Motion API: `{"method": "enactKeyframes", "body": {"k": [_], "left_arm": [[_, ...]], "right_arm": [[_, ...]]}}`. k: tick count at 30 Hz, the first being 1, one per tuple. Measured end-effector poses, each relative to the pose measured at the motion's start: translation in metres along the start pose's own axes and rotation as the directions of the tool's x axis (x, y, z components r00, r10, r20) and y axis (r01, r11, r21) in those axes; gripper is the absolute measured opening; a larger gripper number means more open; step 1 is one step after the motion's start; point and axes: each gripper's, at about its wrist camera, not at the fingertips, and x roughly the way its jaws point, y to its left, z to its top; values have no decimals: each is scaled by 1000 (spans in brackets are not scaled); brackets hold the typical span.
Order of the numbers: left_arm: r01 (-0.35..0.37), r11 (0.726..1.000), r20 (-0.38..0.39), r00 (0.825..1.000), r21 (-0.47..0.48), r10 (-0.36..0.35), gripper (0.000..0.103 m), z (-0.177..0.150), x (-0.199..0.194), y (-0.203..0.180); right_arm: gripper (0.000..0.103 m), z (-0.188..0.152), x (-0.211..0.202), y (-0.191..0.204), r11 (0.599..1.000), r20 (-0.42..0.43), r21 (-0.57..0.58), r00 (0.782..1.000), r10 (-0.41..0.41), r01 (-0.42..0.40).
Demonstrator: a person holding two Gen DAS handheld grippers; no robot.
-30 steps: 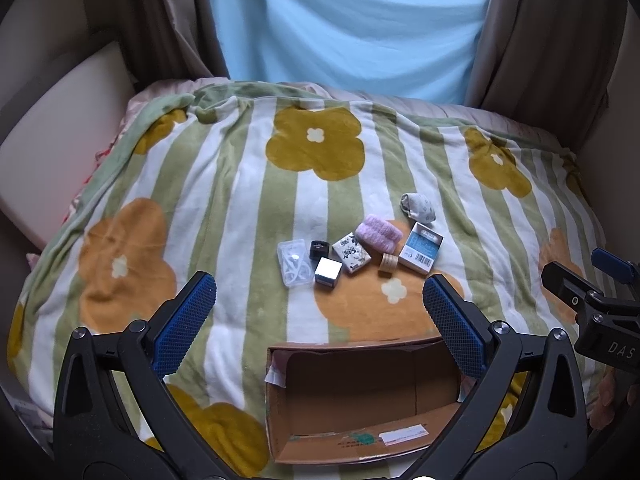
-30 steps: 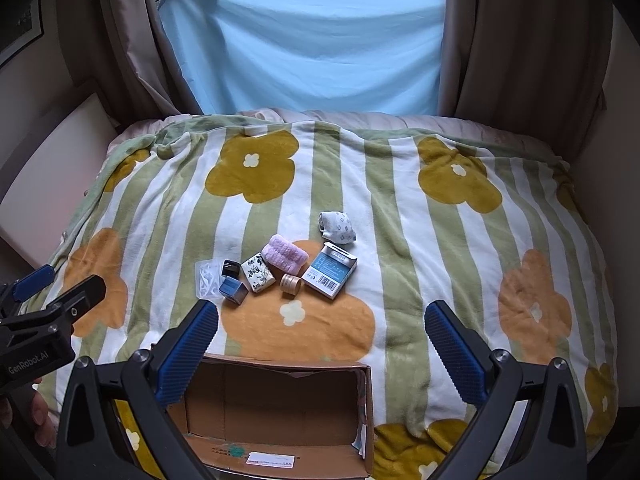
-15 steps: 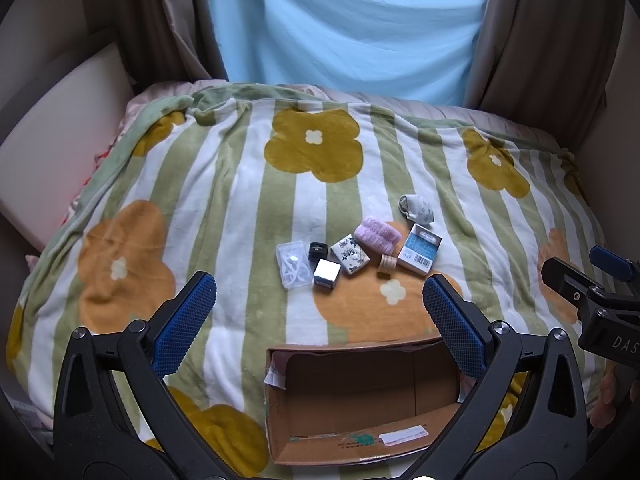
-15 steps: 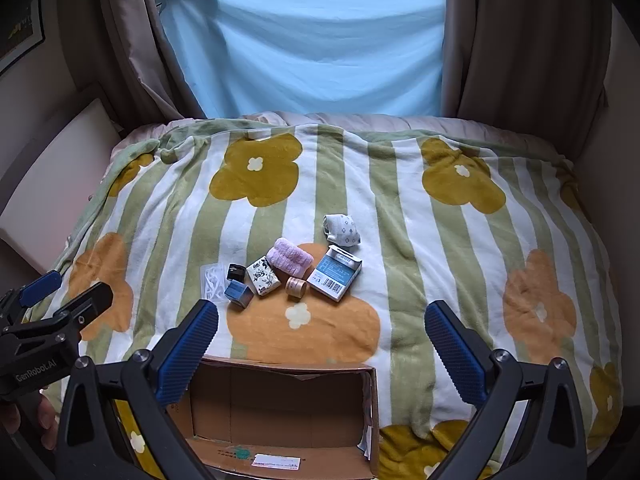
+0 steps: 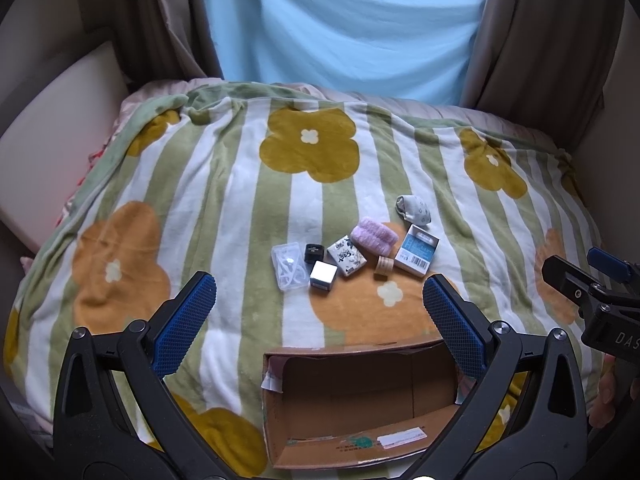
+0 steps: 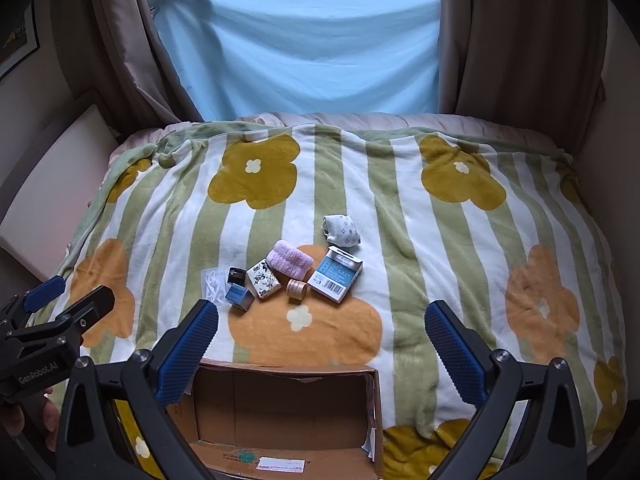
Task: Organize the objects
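Observation:
Several small items lie grouped mid-bed: a clear plastic case [image 5: 287,266], a black box [image 5: 314,252], a silver cube [image 5: 323,275], a floral box [image 5: 346,255], a pink towel roll [image 5: 374,236], a tape roll [image 5: 384,267], a blue-white box [image 5: 417,251] and a rolled sock [image 5: 414,209]. An open, empty cardboard box [image 5: 360,400] sits nearer me; it also shows in the right wrist view [image 6: 280,412]. My left gripper [image 5: 316,328] and right gripper [image 6: 320,344] are open and empty, held above the box's far rim.
A green-striped flower blanket [image 6: 440,248] covers the bed. A blue sheet [image 6: 312,40] and brown curtains hang behind. A cream cushion [image 5: 48,160] stands at the left. The other gripper shows at each view's edge.
Both views have shifted slightly; the items and the box have not moved. Both grippers stay open.

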Motion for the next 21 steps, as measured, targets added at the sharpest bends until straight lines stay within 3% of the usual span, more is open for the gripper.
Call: {"method": "enactKeyframes", "body": {"k": [14,21], "left_arm": [[36,999,-28,999,25,-36,103,14,24,6],[118,990,-74,991,70,-113,103,23,64,15]], "right_arm": [[102,6,11,-5,999,-18,37,1000,-6,7],[102,24,45,-18,995,-63,95,998,3,3]]}}
